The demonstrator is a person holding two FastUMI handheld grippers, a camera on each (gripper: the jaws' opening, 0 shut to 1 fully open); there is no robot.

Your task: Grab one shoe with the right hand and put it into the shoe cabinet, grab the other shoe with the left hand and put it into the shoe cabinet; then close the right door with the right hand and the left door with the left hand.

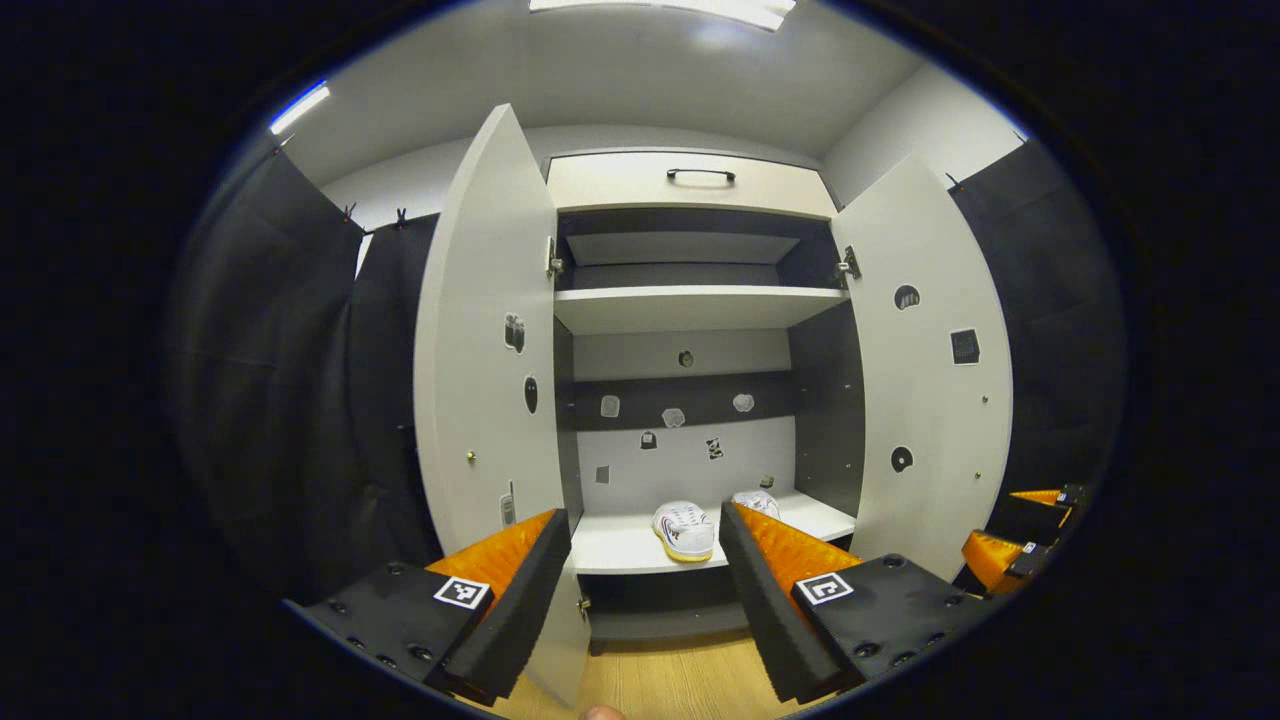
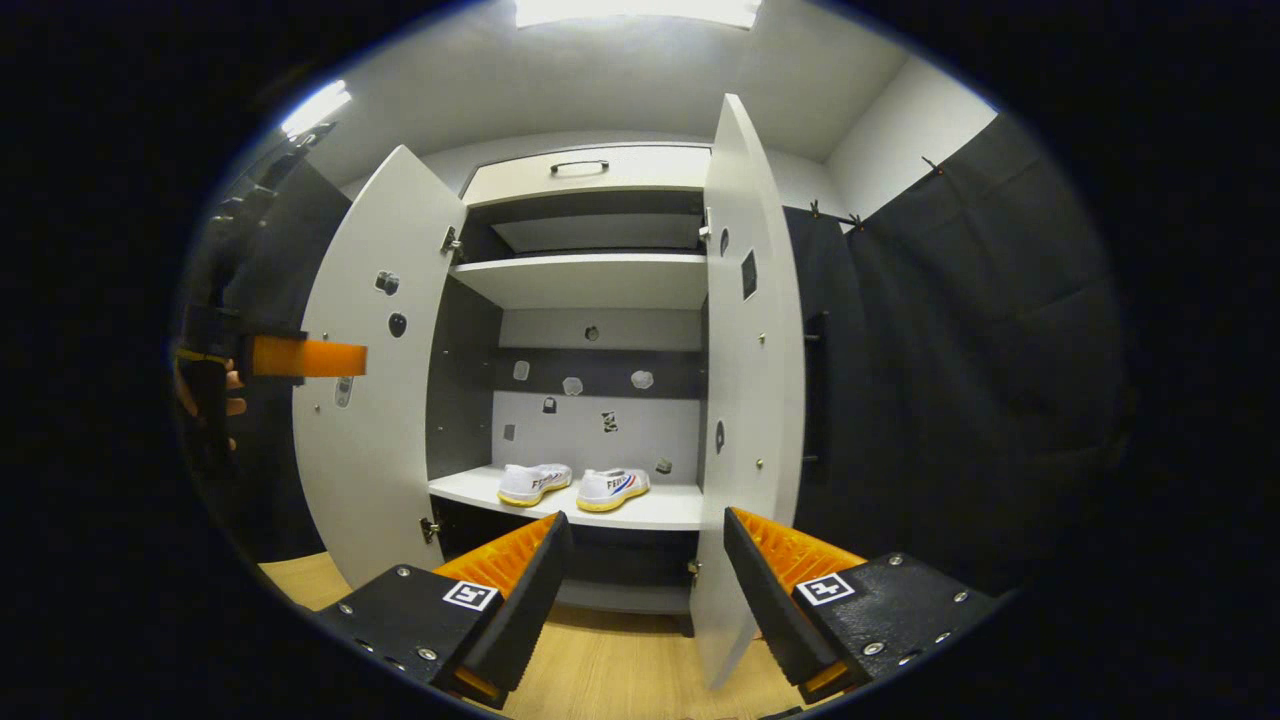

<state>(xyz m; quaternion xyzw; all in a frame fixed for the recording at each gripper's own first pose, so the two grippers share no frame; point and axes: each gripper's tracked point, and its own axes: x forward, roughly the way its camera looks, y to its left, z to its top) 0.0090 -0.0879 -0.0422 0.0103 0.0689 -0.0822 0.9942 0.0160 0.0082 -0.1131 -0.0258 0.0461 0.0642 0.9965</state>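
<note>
The shoe cabinet [image 1: 690,308] stands open, with its left door [image 1: 490,350] and right door [image 1: 930,370] both swung outward. Two white shoes with yellow soles lie side by side on the lower shelf [image 2: 660,508]: one shoe [image 2: 534,483] on the left, the other shoe [image 2: 612,488] beside it. In the left gripper view, one shoe [image 1: 684,530] shows fully and the other shoe [image 1: 757,502] is partly hidden behind a finger. My left gripper [image 1: 645,520] is open and empty, facing the shelf from a distance. My right gripper [image 2: 648,520] is open and empty, close to the right door [image 2: 750,380].
A drawer with a dark handle [image 1: 700,175] tops the cabinet, above an upper shelf [image 2: 585,280]. Wooden floor [image 2: 610,660] lies in front. A hand [image 2: 205,395] holds the left gripper [image 2: 300,357] beside the left door [image 2: 375,400]. The right gripper [image 1: 1030,530] shows past the right door.
</note>
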